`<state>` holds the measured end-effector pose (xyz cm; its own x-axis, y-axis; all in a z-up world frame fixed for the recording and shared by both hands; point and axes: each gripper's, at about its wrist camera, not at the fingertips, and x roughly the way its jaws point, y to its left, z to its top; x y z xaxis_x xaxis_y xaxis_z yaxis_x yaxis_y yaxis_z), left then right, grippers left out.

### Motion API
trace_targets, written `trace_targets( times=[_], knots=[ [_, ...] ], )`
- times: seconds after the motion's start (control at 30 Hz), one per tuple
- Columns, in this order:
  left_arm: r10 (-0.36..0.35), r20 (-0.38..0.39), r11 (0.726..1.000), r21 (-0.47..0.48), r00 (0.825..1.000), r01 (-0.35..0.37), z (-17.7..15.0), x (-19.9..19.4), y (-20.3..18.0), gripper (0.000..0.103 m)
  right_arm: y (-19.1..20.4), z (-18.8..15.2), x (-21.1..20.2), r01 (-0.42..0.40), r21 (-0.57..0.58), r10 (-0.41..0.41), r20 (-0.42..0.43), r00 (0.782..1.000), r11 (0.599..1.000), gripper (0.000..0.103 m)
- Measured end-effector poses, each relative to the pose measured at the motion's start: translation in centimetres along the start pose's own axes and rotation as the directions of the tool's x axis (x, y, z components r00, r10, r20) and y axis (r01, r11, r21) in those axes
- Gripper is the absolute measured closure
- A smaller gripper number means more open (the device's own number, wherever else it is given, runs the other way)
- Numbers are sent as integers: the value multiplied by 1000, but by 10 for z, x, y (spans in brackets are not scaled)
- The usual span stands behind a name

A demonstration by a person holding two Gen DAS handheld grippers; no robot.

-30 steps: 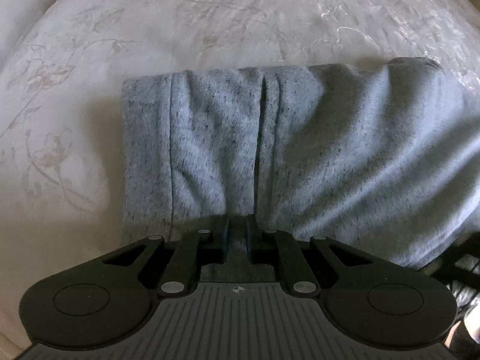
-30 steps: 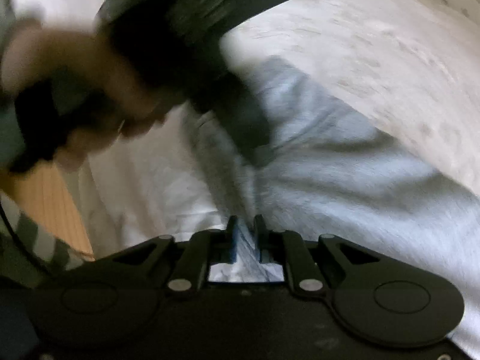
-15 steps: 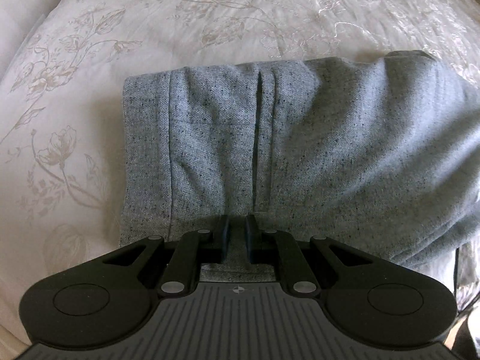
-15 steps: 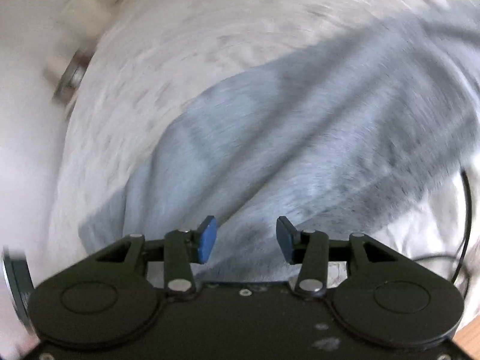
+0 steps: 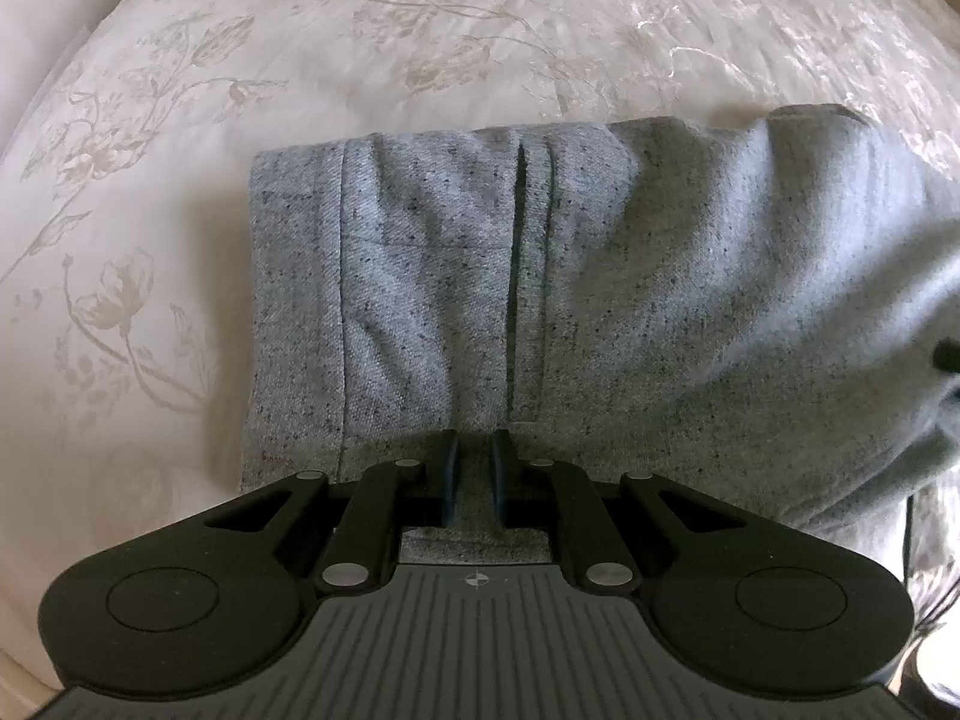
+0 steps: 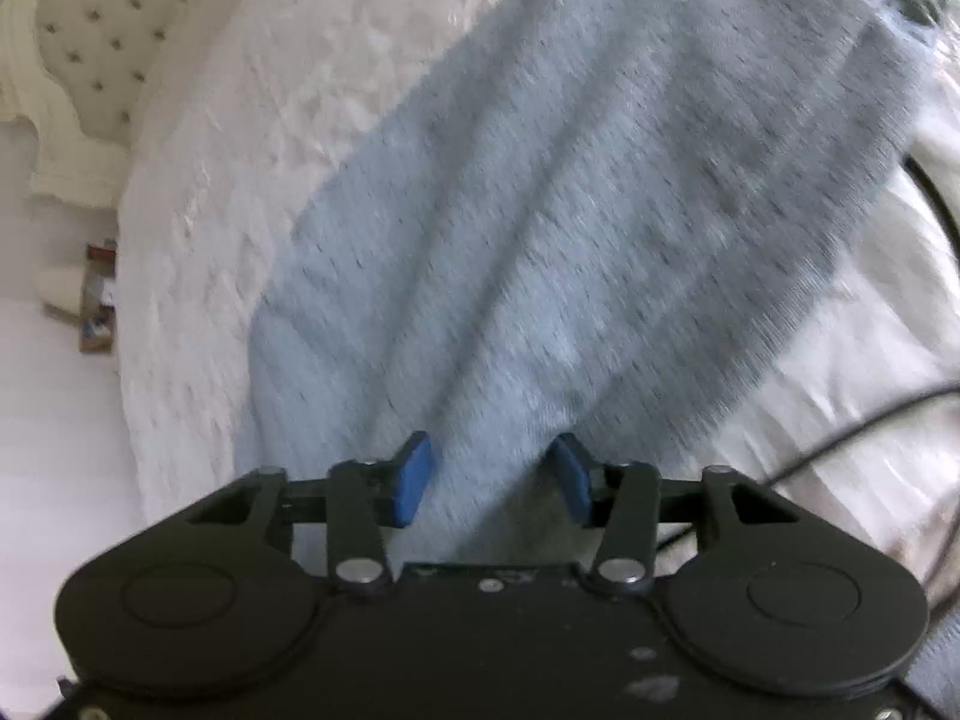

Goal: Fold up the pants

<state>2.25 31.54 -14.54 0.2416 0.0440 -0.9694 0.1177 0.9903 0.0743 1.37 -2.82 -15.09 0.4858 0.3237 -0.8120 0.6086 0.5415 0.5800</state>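
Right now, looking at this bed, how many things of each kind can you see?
Grey pants: 1
Hand-held grippers: 2, the left hand-held gripper and the right hand-held gripper
White floral bedspread: 1
Black cable: 1
Tufted headboard: 1
Total: 6

Black left gripper [image 5: 471, 471], ribbed grey body; right gripper [image 6: 489, 474], blue pads [image 6: 411, 477]
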Motion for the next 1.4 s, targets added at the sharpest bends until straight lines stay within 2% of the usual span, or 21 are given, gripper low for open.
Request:
trace_targets(
  times=[0.07, 0.1, 0.2, 0.33, 0.43, 0.5, 0.57, 0.63, 0.73, 0.8, 0.97, 1.03, 1.17, 1.3, 1.4],
  knots=[
    [-4, 2, 1000, 3, 1000, 4, 0, -3, 0, 92, 11, 1, -8, -2, -65, 3, 24, 1000, 998, 98],
    [-7, 5, 1000, 0, 1000, 7, 0, -6, 0, 92, 20, -3, -19, 1, -133, 5, 42, 999, 991, 99],
    [-7, 40, 1000, -4, 999, 7, 3, -28, -2, 92, 34, -17, -49, 37, -285, -19, 65, 998, 958, 99],
    [-43, 136, 998, 60, 990, 35, 12, -55, -25, 91, 11, -29, -42, 112, -298, -116, 5, 993, 948, 99],
    [-113, 154, 987, 132, 982, 93, 22, -56, -58, 91, 9, -29, -25, 118, -289, -119, 11, 993, 950, 99],
    [-153, 149, 975, 182, 977, 125, 26, -51, -83, 91, 15, -28, -22, 111, -289, -113, 11, 994, 951, 97],
    [-176, 142, 964, 223, 974, 142, 25, -45, -103, 91, 19, -26, -25, 97, -324, -100, 7, 995, 941, 86],
    [-190, 94, 953, 257, 977, 161, 21, -32, -118, 91, 14, -28, -42, 89, -337, -88, 17, 996, 937, 83],
    [-153, -44, 949, 274, 987, 159, 9, -2, -127, 91, -4, -16, -73, 90, -303, -77, 54, 996, 949, 79],
    [-130, -50, 948, 286, 990, 139, 1, 5, -126, 91, -15, -3, -88, 121, -284, -94, 107, 990, 951, 79],
    [-105, 13, 976, 192, 994, 100, 6, -14, -132, 91, -77, 52, -136, 244, -185, -198, 235, 952, 952, 78],
    [-88, 42, 985, 150, 995, 81, 9, -21, -141, 91, -105, 80, -152, 296, -136, -248, 289, 925, 946, 78],
    [-67, 56, 996, 56, 996, 64, 15, -21, -165, 91, -152, 134, -175, 341, -44, -307, 341, 888, 939, 76],
    [-6, -4, 999, -52, 1000, 6, 18, -4, -179, 91, -185, 176, -184, 331, 9, -314, 343, 885, 943, 76],
    [1, -63, 987, -158, 998, -11, 15, 12, -172, 91, -197, 197, -186, 322, -4, -302, 341, 890, 947, 74]
  ],
)
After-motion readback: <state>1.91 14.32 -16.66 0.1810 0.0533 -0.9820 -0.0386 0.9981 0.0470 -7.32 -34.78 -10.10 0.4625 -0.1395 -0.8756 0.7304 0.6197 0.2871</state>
